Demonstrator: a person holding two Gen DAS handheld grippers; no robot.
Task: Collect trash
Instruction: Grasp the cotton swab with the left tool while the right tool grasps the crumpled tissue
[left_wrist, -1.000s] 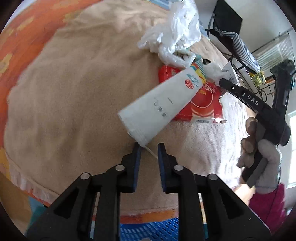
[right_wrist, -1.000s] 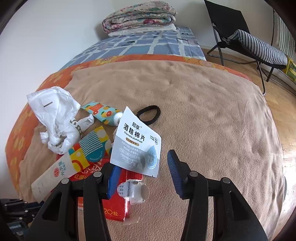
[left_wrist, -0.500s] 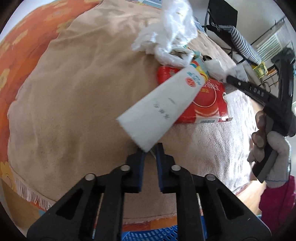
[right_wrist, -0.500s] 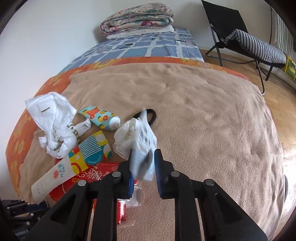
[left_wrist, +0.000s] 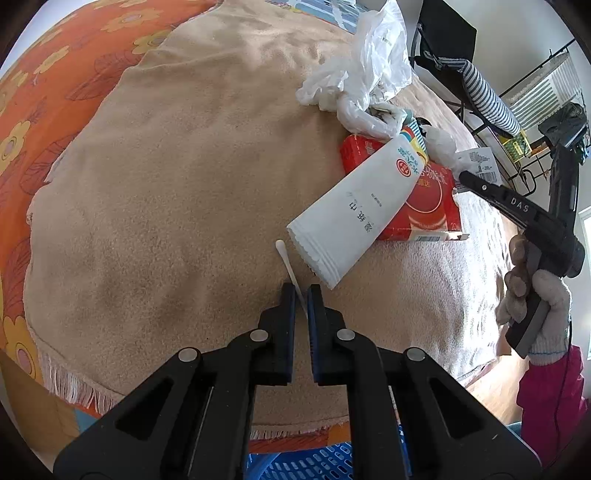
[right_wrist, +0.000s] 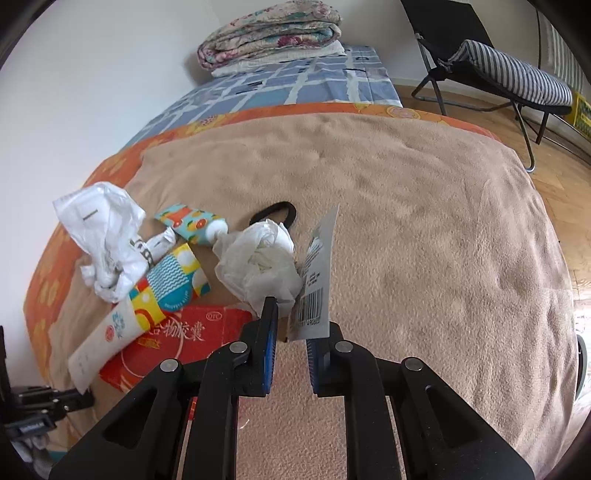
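My left gripper (left_wrist: 301, 291) is shut on a white cotton swab (left_wrist: 289, 266) and holds it above the tan blanket (left_wrist: 166, 177). Just beyond it lie a white tube (left_wrist: 362, 218) across a red box (left_wrist: 424, 195) and a crumpled white plastic bag (left_wrist: 369, 70). My right gripper (right_wrist: 295, 314) is shut on an alcohol pad packet (right_wrist: 317, 280) together with a crumpled white wrapper (right_wrist: 262, 262). It also shows in the left wrist view (left_wrist: 476, 181) at the right. The tube (right_wrist: 144, 317), red box (right_wrist: 173, 343) and plastic bag (right_wrist: 103, 240) lie to its left.
A small colourful tube (right_wrist: 192, 225) and a black hair tie (right_wrist: 277, 212) lie on the blanket. A blue basket (left_wrist: 314, 465) sits below the bed edge. Folded quilts (right_wrist: 273, 33) lie at the far end. A folding chair (right_wrist: 498, 66) stands at the right.
My left gripper shut on the cotton swab and lifted it clear of the tube. My right gripper shut on the alcohol pad packet and the white wrapper and raised them.
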